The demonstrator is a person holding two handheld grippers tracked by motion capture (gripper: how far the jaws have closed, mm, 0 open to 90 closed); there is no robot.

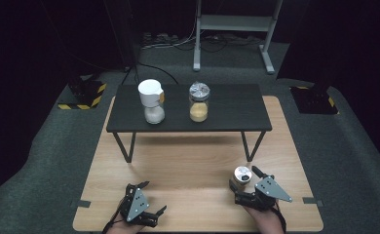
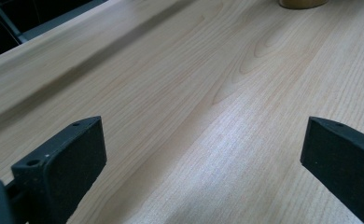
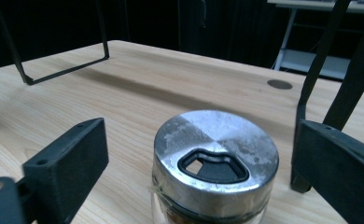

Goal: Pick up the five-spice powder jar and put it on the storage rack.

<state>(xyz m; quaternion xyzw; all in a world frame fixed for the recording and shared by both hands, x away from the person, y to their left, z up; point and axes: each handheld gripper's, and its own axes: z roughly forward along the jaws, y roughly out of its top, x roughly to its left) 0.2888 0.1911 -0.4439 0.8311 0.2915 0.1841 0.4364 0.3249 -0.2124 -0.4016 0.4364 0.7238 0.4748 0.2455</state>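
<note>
A small glass jar (image 1: 241,176) with a metal shaker lid (image 3: 216,154) stands on the wooden table (image 1: 188,165) at the front right. My right gripper (image 1: 245,179) is open, with one jaw on each side of the jar; neither jaw touches it in the right gripper view, where the gripper (image 3: 201,135) shows close up. At the front left my left gripper (image 1: 151,197) lies open over bare wood, and the left gripper view (image 2: 203,135) shows nothing between its jaws.
A low black shelf (image 1: 227,105) stands across the back of the table. It bears a white-lidded jar of white grains (image 1: 151,102) and a metal-lidded jar of yellow grains (image 1: 199,102). Its thin legs (image 3: 320,88) rise just behind the small jar.
</note>
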